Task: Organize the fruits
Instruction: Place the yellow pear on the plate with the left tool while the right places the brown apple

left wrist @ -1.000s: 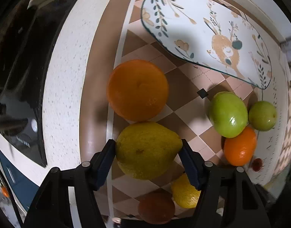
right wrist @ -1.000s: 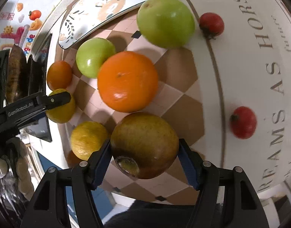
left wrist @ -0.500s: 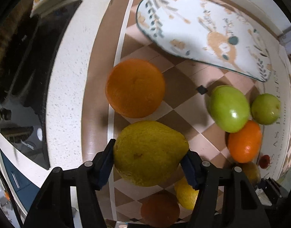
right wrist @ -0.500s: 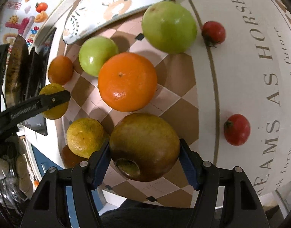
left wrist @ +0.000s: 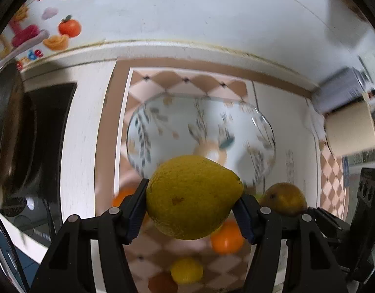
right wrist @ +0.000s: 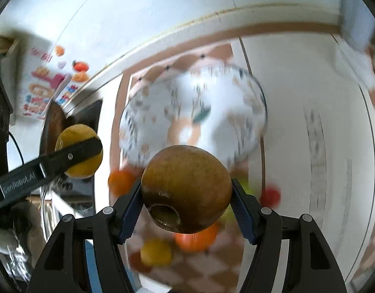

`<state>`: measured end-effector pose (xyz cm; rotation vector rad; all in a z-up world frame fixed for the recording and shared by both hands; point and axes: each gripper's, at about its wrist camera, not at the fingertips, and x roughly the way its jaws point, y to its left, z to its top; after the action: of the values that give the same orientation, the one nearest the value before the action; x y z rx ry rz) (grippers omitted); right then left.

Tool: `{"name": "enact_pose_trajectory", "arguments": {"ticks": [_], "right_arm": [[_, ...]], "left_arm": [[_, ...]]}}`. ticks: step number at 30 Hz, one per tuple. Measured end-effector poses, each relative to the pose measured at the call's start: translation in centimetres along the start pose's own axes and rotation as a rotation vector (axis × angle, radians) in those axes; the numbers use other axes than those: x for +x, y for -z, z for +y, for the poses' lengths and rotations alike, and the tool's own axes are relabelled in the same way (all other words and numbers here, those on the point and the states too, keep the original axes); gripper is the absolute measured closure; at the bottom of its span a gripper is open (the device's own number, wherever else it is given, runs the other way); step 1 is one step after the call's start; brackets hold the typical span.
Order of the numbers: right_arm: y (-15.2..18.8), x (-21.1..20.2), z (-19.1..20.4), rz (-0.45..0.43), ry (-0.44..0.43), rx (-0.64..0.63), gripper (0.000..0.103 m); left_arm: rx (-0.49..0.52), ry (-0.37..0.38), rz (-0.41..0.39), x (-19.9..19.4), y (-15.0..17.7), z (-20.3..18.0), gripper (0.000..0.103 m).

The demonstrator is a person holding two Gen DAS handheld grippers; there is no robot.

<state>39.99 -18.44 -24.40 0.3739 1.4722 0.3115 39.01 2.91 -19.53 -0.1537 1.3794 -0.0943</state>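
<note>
My left gripper (left wrist: 192, 210) is shut on a yellow pear-shaped fruit (left wrist: 193, 196) and holds it in the air in front of a round patterned plate (left wrist: 187, 127). My right gripper (right wrist: 186, 205) is shut on a brown round fruit (right wrist: 186, 188), also lifted before the plate (right wrist: 212, 102). The brown fruit shows at the right of the left wrist view (left wrist: 284, 199); the yellow fruit shows at the left of the right wrist view (right wrist: 77, 134). Oranges (left wrist: 226, 240) and a small yellow fruit (left wrist: 186, 269) lie blurred on the checked mat below.
A dark stove top (left wrist: 43, 151) lies left of the mat. The white wall (left wrist: 199, 12) stands behind the plate, with fruit stickers (left wrist: 69, 28) at the left. A small red fruit (right wrist: 270, 196) lies right of the mat. A beige box (left wrist: 350, 129) is at far right.
Both grippers have lifted their fruits off the mat and tilted up, so the plate and wall now fill the views. The fruits on the mat have dropped low and blurred.
</note>
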Motion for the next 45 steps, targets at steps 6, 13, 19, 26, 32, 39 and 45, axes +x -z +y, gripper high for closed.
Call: {"name": "enact_pose_trajectory", "arguments": {"ticks": [6, 13, 19, 26, 32, 39, 45], "right_arm": [[-5.9, 5.4, 0.4, 0.050, 0.041, -0.033, 0.033], [-8.8, 10.0, 0.6, 0.120, 0.076, -0.066, 0.033], [-9.8, 11.4, 0.4, 0.167, 0.092, -0.073, 0.032], [-10.4, 11.8, 0.8, 0.173, 0.097, -0.049, 0.024], [-10.4, 10.0, 1.3, 0.143, 0.164, -0.055, 0.012], [-8.2, 6.8, 1.3, 0.081, 0.328, -0.078, 0.011], [-5.3, 3.9, 1.1, 0.032, 0.398, -0.084, 0.011]], "left_arm": [[-0.056, 0.007, 0.106, 6.3, -5.8, 1.0, 0.042], [-0.129, 0.050, 0.221, 11.1, -8.3, 1.8, 0.042], [-0.138, 0.044, 0.265, 13.4, -8.7, 1.7, 0.042], [-0.146, 0.024, 0.286, 14.4, -8.6, 1.1, 0.041], [-0.125, 0.016, 0.241, 12.7, -9.2, 0.5, 0.017], [-0.073, -0.061, 0.149, 9.2, -8.1, 0.0, 0.017], [-0.038, -0.172, 0.046, 6.2, -5.0, 0.3, 0.017]]}}
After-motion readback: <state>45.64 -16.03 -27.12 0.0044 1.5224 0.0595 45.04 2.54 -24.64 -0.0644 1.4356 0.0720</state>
